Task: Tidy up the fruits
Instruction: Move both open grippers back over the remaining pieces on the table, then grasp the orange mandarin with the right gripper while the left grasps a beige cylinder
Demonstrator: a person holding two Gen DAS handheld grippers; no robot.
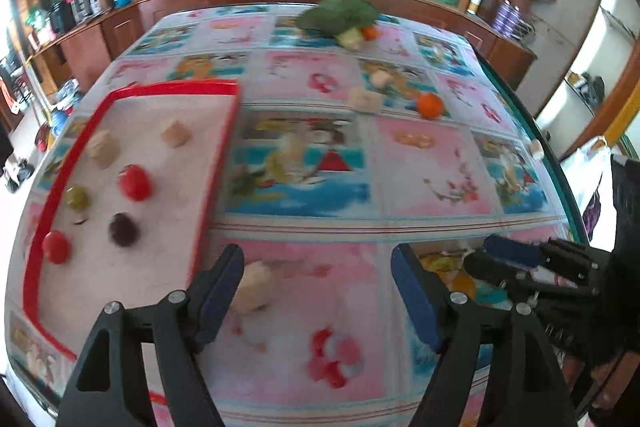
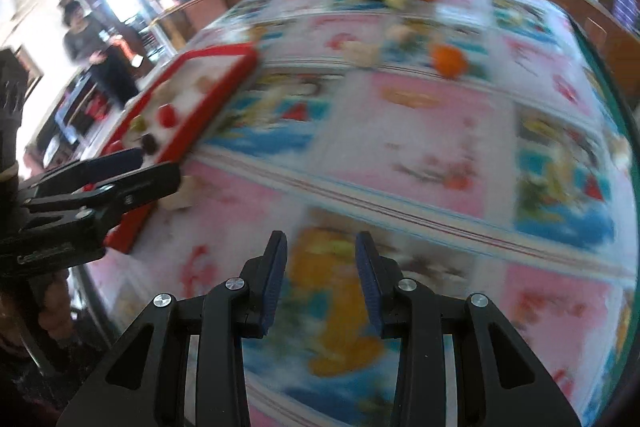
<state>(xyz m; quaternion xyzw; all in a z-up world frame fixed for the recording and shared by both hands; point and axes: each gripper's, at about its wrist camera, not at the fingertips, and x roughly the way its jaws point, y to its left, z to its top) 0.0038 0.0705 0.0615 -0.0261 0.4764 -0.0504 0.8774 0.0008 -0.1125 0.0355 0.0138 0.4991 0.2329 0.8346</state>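
A red-rimmed tray [image 1: 216, 163] lies at the left on the patterned tablecloth. In it are two red fruits [image 1: 135, 182], a green one [image 1: 77, 197], a dark one [image 1: 124, 229] and two beige pieces [image 1: 176, 133]. My left gripper [image 1: 316, 259] is open just right of the tray, and a beige piece [image 1: 256, 285] lies on the cloth by its left finger. An orange [image 1: 430, 105] and another beige piece [image 1: 364, 99] lie further back. My right gripper [image 2: 320, 243] hovers over the cloth, its jaws a narrow gap apart with nothing between them. The right wrist view is blurred.
A broccoli [image 1: 340, 15] with a small orange [image 1: 370, 33] beside it sits at the table's far edge. The table's green right edge [image 1: 532, 143] is close to my right gripper [image 1: 478, 253]. Behind stand wooden cabinets, and a person [image 2: 92, 43] stands off to the left.
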